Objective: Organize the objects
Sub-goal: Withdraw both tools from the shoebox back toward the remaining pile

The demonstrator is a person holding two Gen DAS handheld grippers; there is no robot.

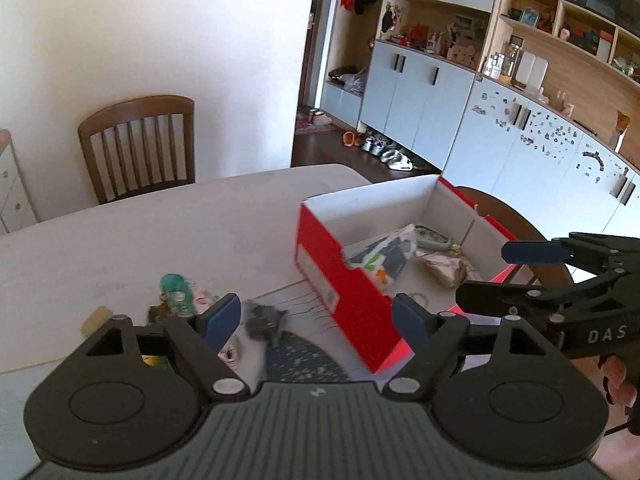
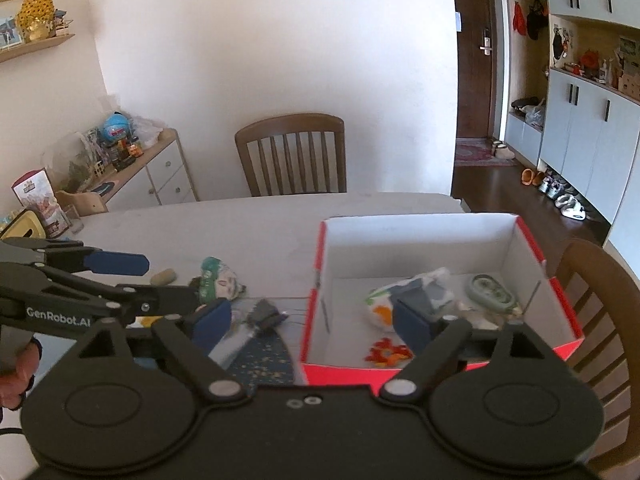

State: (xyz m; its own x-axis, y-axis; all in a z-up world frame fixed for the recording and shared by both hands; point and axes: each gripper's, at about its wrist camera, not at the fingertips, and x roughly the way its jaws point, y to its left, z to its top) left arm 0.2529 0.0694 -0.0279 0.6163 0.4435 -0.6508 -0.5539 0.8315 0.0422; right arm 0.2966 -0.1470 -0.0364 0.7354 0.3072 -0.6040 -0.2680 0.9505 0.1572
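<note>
A: Left wrist view, stock? 
B: Red box [image 1: 340,280] on table [image 1: 160,224] holds patterned pouch [image 1: 386,258]; green toy [image 1: 176,290] outside. Left gripper [image 1: 320,316] spread, empty.

A: Right wrist view? 
B: Right gripper [image 2: 316,320] spread, empty, over box; orange piece [image 2: 386,352] boxed. Partway, I judge.

Sitting inside one red box [image 2: 440,372]: four items, namely one patterned pouch [image 2: 404,300], one green oval case [image 2: 490,290], one crumpled brown bag [image 1: 442,266], one orange trinket [image 2: 387,353]. Standing beyond that box: two wooden chairs [image 2: 292,152].
</note>
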